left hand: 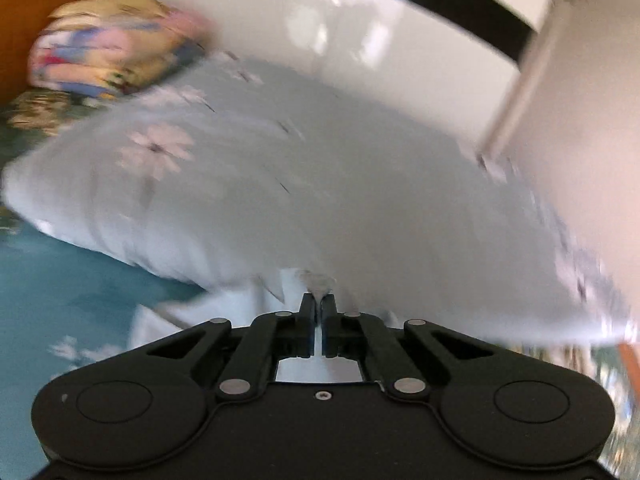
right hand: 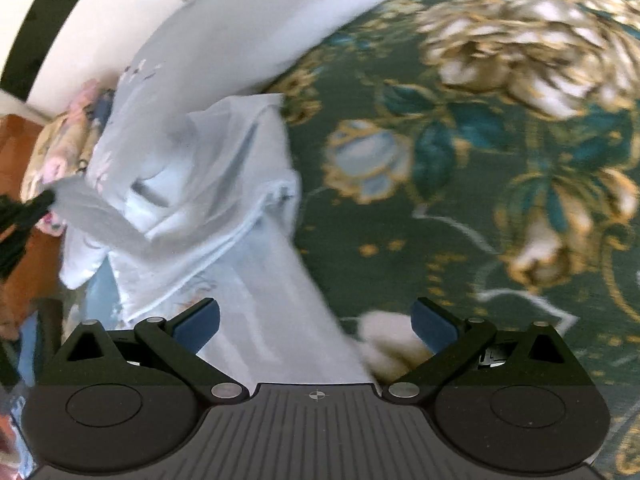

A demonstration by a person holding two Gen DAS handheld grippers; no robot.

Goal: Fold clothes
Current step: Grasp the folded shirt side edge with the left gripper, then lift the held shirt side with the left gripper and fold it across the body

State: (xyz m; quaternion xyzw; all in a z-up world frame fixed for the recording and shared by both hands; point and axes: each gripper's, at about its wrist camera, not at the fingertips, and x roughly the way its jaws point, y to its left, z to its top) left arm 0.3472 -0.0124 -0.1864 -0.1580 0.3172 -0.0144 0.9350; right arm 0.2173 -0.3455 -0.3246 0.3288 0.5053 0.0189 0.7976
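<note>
1. Pale blue garment (left hand: 328, 184) with faint pink flower prints, lifted and spread wide across the left wrist view, blurred; one edge pinched at the bottom centre, the rest billowing away over the bed.
2. Same garment (right hand: 208, 200) in the right wrist view: bunched and folded on itself at left of centre, a stitched hem running diagonally, a long strip trailing down between the fingers of the gripper there.
3. Left gripper (left hand: 319, 300): black fingers pressed together, clamped on a small fold of the garment's edge, cloth poking out just above the tips.
4. Right gripper (right hand: 316, 320): fingers spread wide apart, blue pads (right hand: 198, 324) showing on the inner faces, garment strip lying between them without being pinched; cannot tell whether the cloth touches either pad.
5. Under the garment, a bed cover (right hand: 460, 208), dark green with large cream, gold and blue blossoms; in the left wrist view, a teal patch of bedding (left hand: 60, 280) below the lifted cloth.
6. Further back, a rolled multicoloured blanket (left hand: 116, 52), yellow, pink and blue, lying against an orange-brown wooden headboard (left hand: 60, 0).
7. Beyond the bed, a white wall (left hand: 320, 20) with a dark band across it.
</note>
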